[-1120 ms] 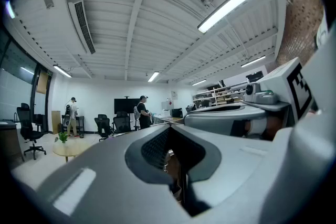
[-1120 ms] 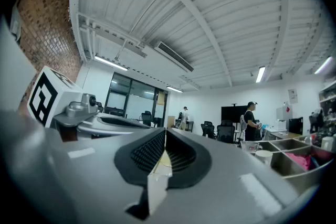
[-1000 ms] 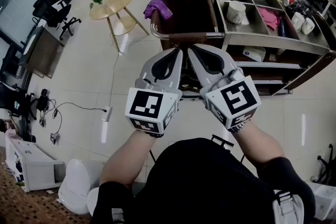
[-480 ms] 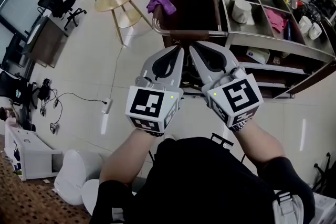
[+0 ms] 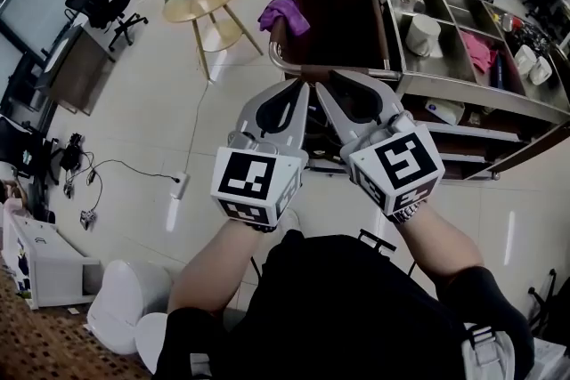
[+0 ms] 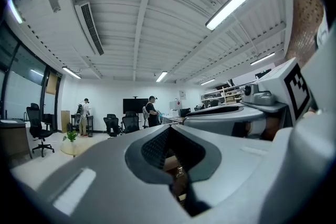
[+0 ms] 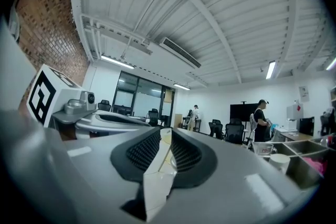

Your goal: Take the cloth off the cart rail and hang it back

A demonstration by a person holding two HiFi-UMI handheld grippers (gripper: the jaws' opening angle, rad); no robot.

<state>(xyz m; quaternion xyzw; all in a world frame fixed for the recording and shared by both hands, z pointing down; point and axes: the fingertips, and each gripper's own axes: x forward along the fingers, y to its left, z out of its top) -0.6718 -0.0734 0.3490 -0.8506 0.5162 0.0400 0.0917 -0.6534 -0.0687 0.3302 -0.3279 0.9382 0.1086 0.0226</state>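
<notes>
Moved: the rail (image 5: 347,70) of the cart (image 5: 445,90) stands closer to the tips of both claws than a second ago. The whole cart has slid lower and rightward in the head view.
Right claw (image 5: 326,83): its jaws have just been opening and now stand apart by a narrow gap. Nothing is between them; only floor and a pale round table show through.
Left claw (image 5: 301,88): jaws pressed together, holding nothing.
Cloth (image 5: 285,13): purple and bunched on the left side of the rail, towards its far corner. It lies beyond the claw tips and to their left, untouched.
Meaning for the task: this looks like the approach. The right claw seems to be readying for the pick, and taking the cloth off has not started.
Other cloth: a pink one (image 5: 479,49) lies in a cart tray, not on the rail, so it is likely not the target.
Hidden: neither claw view shows the purple cloth, so its fold and how much hangs behind the rail cannot be told.
Overlap: in the head view the claw tips lie just beside the near bar; touching or apart cannot be told.
Unclear: the dark brown mass (image 5: 338,22) inside the rail loop cannot be identified.
Cut off: the claws and arms cover the cart's lower left part.
</notes>
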